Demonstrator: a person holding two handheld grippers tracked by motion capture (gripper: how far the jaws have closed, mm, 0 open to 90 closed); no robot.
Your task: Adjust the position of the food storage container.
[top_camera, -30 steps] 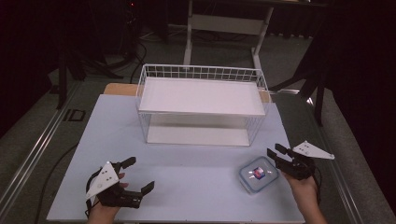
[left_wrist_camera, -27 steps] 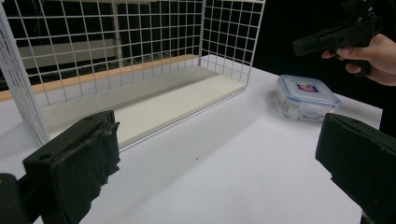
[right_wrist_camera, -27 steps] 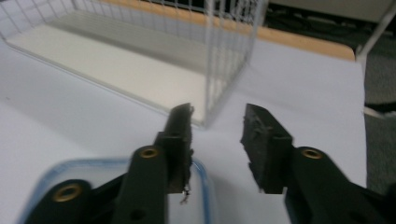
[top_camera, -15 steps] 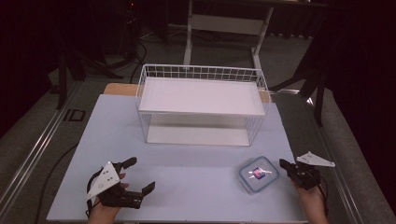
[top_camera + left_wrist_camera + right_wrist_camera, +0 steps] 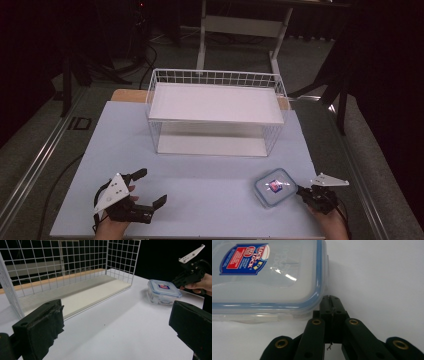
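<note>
A clear plastic container [image 5: 274, 187] with a blue-rimmed lid and a red and blue label lies on the white table [image 5: 210, 170] at the front right. My right gripper [image 5: 301, 191] is shut, low over the table, with its tips at the container's near right corner. In the right gripper view the closed jaws [image 5: 331, 301] meet just under the lid's rim of the container [image 5: 269, 275], with nothing between them. My left gripper [image 5: 150, 186] rests open at the front left, holding nothing. In the left gripper view the open left gripper [image 5: 117, 325] faces the container [image 5: 162, 290] and the right gripper [image 5: 178, 282].
A white wire basket [image 5: 215, 77] with a white board on top and another on its floor stands at the middle back of the table. It appears close ahead as a wire basket [image 5: 120, 260] in the left gripper view. Dark floor and stand legs surround the table.
My right gripper has closed its jaws and come down from above the table to the container's right corner. The left gripper has stayed put.
</note>
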